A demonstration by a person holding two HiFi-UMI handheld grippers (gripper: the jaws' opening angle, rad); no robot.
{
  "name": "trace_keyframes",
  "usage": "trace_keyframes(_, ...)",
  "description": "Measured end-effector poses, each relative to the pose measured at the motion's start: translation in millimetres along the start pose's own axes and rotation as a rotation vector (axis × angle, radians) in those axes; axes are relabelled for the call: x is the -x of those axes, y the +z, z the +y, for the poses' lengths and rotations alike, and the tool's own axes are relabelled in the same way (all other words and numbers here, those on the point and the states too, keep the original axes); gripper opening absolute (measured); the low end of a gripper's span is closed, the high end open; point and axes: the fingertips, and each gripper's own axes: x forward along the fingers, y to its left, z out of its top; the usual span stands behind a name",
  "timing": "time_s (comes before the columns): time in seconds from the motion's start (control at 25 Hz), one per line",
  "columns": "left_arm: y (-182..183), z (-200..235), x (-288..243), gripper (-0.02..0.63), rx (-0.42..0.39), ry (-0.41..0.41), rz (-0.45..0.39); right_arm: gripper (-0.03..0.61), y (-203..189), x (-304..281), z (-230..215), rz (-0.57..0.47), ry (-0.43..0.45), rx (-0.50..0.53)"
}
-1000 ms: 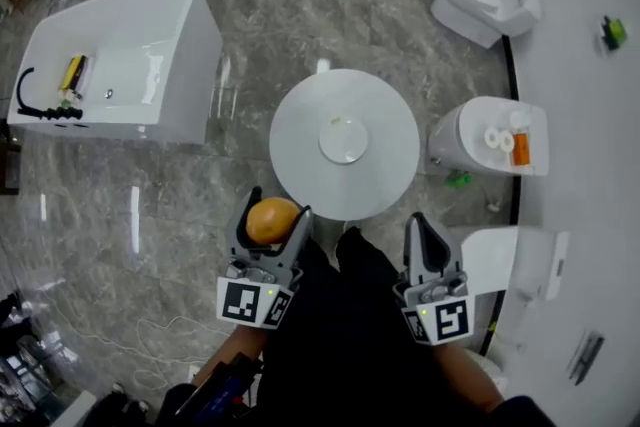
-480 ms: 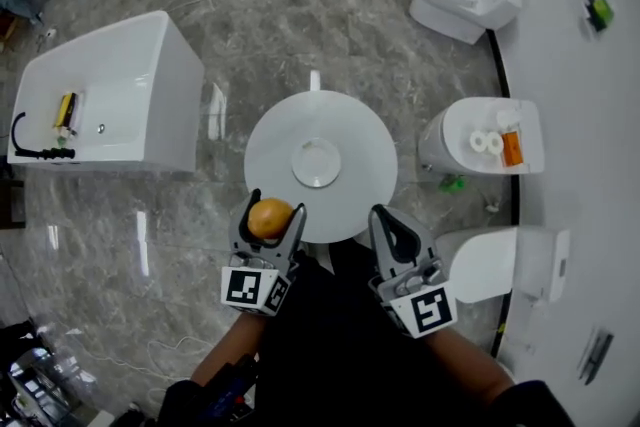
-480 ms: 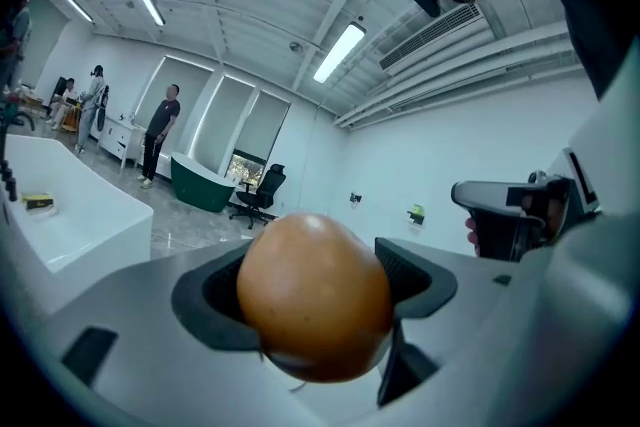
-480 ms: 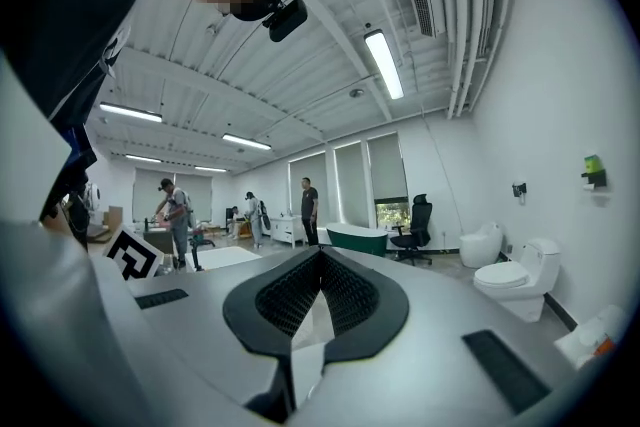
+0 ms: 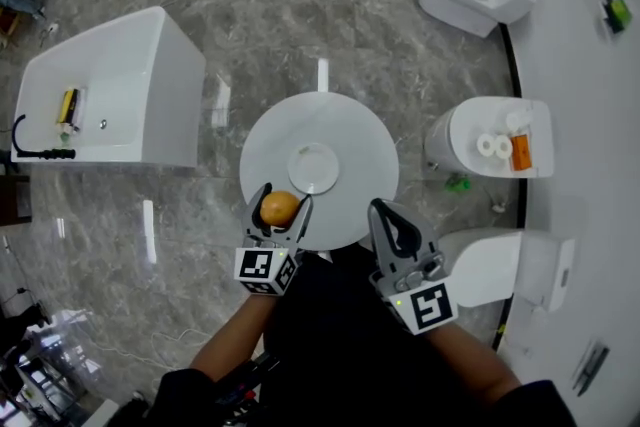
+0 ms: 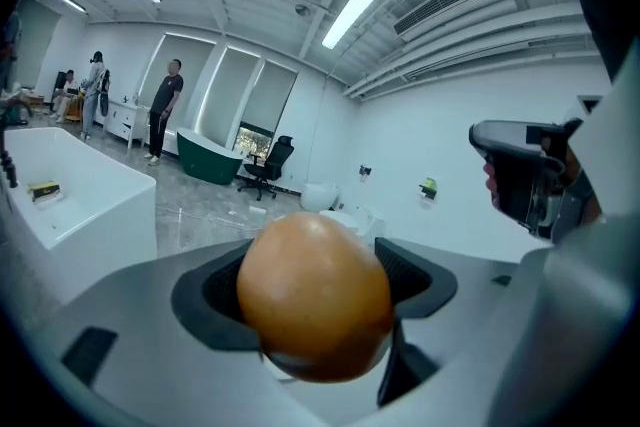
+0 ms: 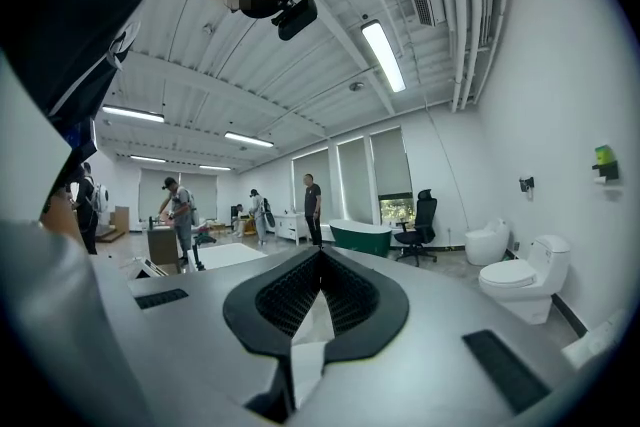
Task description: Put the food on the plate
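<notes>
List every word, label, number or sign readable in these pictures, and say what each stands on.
No readable text anywhere.
Left hand-held gripper and right hand-held gripper: black-and-white square marker patterns only, no letters or numbers.
Orange box on the white toilet: too small to read.

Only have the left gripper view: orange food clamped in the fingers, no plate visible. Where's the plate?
Observer: In the head view the plate sits mid-way on the round white table, just beyond the left gripper.
Operator: Anything on it?
Observer: No, it looks bare.
Operator: Right gripper state?
Observer: The right gripper has its fingers together with nothing between them, and it is by the table's near edge.
</notes>
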Motion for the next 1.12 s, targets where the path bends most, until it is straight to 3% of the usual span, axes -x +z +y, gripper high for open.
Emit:
trace_keyframes(0.6, -82, 11, -73, 0.350, -0.012, -0.049, 0.201, 0.006, -19, -14, -29, 0.067, -0.024, 0.008)
trace_keyframes(0.88, -104, 30, -97, 0.350, 0.101, 0.007, 0.252, 0.006, -17, -18, -50, 0.073, -0.065, 0.021)
trace_keyframes(1.04, -123, 22, -115, 0.350, 0.045, -0.089, 0.312, 0.006, -23, -15, -58, 0.089, -0.074, 0.015)
trace_keyframes(1.12, -137, 27, -122, 0.350, 0.042, -0.093, 0.350, 0.006, -29, -8, -65, 0.108, -0.090, 0.013)
